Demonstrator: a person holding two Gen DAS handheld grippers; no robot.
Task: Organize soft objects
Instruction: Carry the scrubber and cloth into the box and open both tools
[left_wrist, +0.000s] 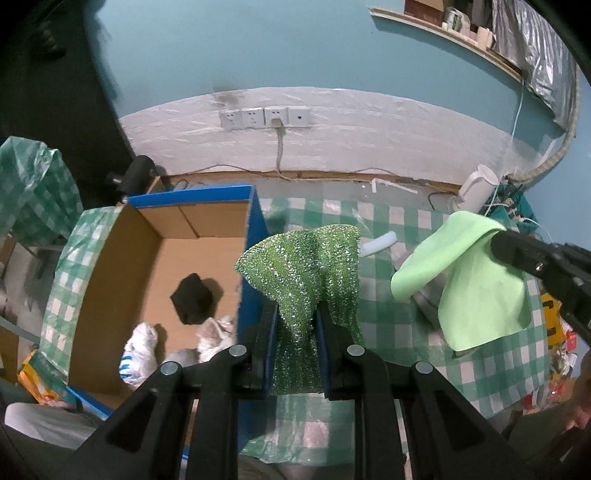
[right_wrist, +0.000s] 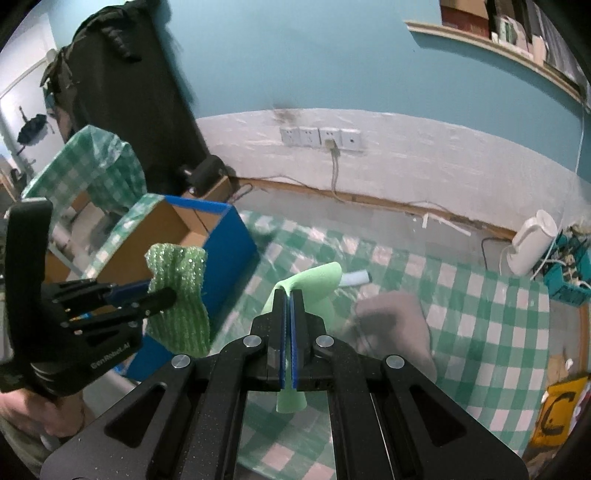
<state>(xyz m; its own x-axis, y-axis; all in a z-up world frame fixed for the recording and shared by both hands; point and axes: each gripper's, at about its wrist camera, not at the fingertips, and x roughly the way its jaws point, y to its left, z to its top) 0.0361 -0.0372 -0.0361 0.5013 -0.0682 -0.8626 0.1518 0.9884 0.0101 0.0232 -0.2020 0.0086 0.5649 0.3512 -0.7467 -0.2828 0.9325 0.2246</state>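
The left gripper (left_wrist: 297, 314) is raised above the bench, its jaws clamped on a fold of cloth. The right gripper (right_wrist: 288, 306) hangs over the bench's middle, jaws pressed almost together on thin fabric, well apart from the left.

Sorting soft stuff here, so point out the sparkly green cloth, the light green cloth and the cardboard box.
sparkly green cloth (left_wrist: 306, 266), left wrist view, its spread upper part.
light green cloth (left_wrist: 480, 291), left wrist view, its hanging middle.
cardboard box (left_wrist: 207, 254), left wrist view, its bare floor.
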